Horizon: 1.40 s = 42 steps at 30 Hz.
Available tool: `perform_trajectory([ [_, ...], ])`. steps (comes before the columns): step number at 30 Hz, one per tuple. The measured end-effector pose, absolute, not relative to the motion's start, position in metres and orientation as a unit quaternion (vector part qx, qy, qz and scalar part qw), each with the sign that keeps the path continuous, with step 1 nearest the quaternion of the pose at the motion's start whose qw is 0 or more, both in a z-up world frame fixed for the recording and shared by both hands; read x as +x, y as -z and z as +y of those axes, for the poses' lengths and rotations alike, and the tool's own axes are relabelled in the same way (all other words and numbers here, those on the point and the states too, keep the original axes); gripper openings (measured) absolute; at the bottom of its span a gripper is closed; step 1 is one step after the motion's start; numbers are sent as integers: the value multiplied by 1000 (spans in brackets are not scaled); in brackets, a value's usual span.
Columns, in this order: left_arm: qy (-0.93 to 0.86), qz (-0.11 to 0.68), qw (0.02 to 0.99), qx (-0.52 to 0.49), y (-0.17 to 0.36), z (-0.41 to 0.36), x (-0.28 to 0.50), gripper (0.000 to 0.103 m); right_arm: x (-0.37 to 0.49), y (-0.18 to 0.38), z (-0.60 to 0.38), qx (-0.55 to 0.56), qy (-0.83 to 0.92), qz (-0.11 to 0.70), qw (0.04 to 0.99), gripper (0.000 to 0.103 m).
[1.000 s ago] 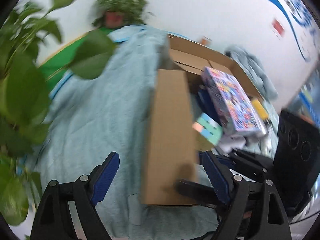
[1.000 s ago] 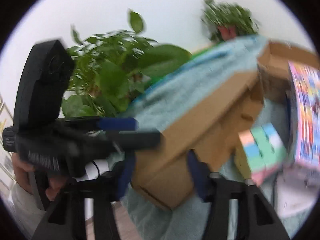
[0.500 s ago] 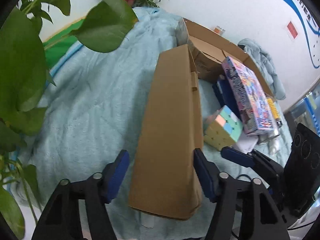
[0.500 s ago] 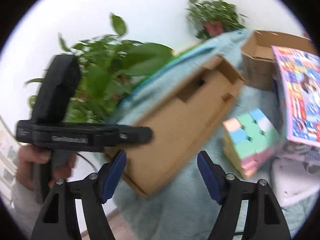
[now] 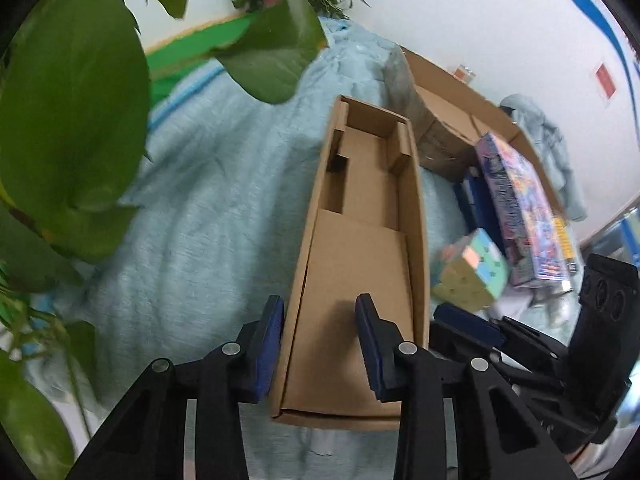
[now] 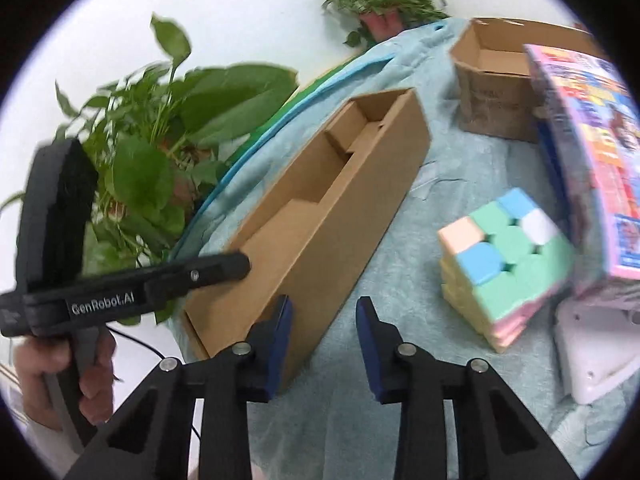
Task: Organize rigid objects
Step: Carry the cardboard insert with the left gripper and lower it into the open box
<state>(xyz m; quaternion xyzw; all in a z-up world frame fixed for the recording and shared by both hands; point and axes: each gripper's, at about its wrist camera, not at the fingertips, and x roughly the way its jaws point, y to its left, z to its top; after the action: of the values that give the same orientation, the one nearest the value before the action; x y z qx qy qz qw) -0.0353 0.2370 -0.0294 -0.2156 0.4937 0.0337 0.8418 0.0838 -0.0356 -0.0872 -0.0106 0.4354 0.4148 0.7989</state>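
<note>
Long cardboard tray (image 5: 360, 272) lies open side up on the light blue blanket (image 5: 208, 208), near the table's front edge. Interior shows only its own folded flaps; 0 items inside as far as both views show.

Left gripper (image 5: 320, 332): straddles the tray's near left wall, 1 pad outside and 1 pad inside the tray. Whether the pads actually pinch the wall I cannot tell; a gap shows between the inner pad and the wall, so it reads as spread or only loosely set.

Right gripper (image 6: 324, 332): jaws apart, holding nothing. Left pad sits just beside the tray's outer long side, right pad over bare blanket.

Loose items, all outside the tray:
- pastel puzzle cube (image 6: 504, 264), on the blanket just right of the tray; slightly blurred in the left wrist view.
- colourful printed box (image 6: 588, 152), leaning behind the cube.
- white plastic object (image 6: 596, 348), near corner, identity unclear.
- second open cardboard box (image 6: 496, 92), farther back.

Status: container is positioned and upright; sorting proper looks not yet begun. Remaining, by my estimate: load the cube and other rigid pieces into a box.
</note>
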Motion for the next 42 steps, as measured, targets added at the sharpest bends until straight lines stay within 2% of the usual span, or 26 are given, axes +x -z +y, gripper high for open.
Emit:
perform_trajectory([
  [6, 35, 502, 824, -259, 38, 208, -32, 32, 93, 78, -74, -13, -348, 431, 832, 33],
  [8, 34, 501, 829, -244, 36, 196, -32, 32, 98, 77, -87, 4, -350, 440, 827, 33],
  [11, 15, 497, 823, -273, 39, 204, -33, 32, 95, 68, -96, -2, -351, 430, 832, 33],
  [15, -4, 500, 828, -253, 39, 203, -33, 44, 82, 60, -80, -34, -380, 419, 824, 33],
  [19, -21, 501, 832, -236, 40, 203, -28, 49, 81, 73, -55, -63, -384, 439, 810, 33],
  [23, -33, 508, 830, -227, 57, 203, -21, 46, 84, 97, -41, -87, -367, 464, 802, 32],
  [27, -22, 500, 835, -227, 55, 198, -19, 31, 74, 96, -34, -116, -365, 432, 817, 28],
  [33, -25, 495, 843, -208, 49, 190, -19, 28, 79, 96, -33, -100, -369, 440, 813, 24],
  [37, -23, 475, 855, -207, 36, 188, -26, 19, 86, 91, -46, -63, -376, 447, 809, 22],
  [42, -17, 444, 875, -195, 5, 177, -30, 18, 79, 63, -59, -47, -375, 406, 832, 21],
])
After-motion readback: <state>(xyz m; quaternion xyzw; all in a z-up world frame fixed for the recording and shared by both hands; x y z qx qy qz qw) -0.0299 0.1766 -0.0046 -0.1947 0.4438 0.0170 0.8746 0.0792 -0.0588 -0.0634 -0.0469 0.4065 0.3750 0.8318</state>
